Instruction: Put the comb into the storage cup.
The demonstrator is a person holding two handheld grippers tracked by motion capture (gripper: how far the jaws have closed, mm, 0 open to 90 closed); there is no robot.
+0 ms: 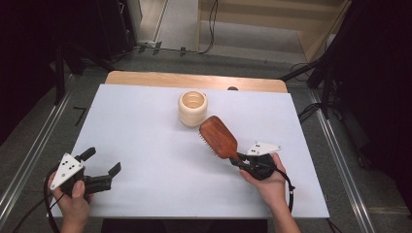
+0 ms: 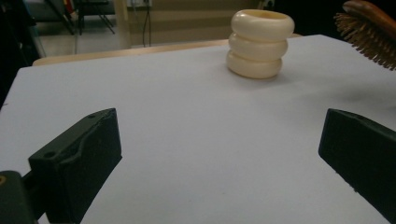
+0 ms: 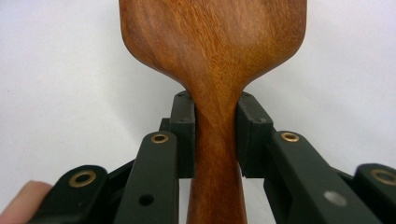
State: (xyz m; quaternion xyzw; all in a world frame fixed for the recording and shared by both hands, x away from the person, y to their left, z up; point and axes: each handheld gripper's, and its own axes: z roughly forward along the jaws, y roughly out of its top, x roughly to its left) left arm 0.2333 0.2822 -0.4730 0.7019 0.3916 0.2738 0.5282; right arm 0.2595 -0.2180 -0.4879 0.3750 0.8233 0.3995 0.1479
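While the right gripper (image 1: 241,160) holds the hairbrush (image 1: 218,136) by its handle, the step in hand reads as the carry phase: the brush is already picked up and is being brought toward the cream ribbed cup (image 1: 193,108). In the right gripper view, the fingers (image 3: 184,135) are clamped on the narrow neck of the wooden handle, one pad on each flank, just below the point where the handle flares into the paddle head. The head projects forward beyond the fingertips; the handle runs back between the finger links toward the hand.

Relative to the cup, the hairbrush head sits just beside it on the near right, close to its wall but not touching as far as the high view shows. In the left gripper view the hairbrush (image 2: 369,32) hangs bristles down, clear of the counter (image 1: 145,145).

The left gripper (image 1: 102,167) hovers well apart from the cup, toward the near left corner of the counter. Its fingers (image 2: 84,154) stand wide apart with nothing between them.

The next move, as judged, calls for raising the brush above the cup rim and turning it so that the handle can go down into the opening. The left gripper may be needed to steady the cup, since a light cup could tip under a long brush.
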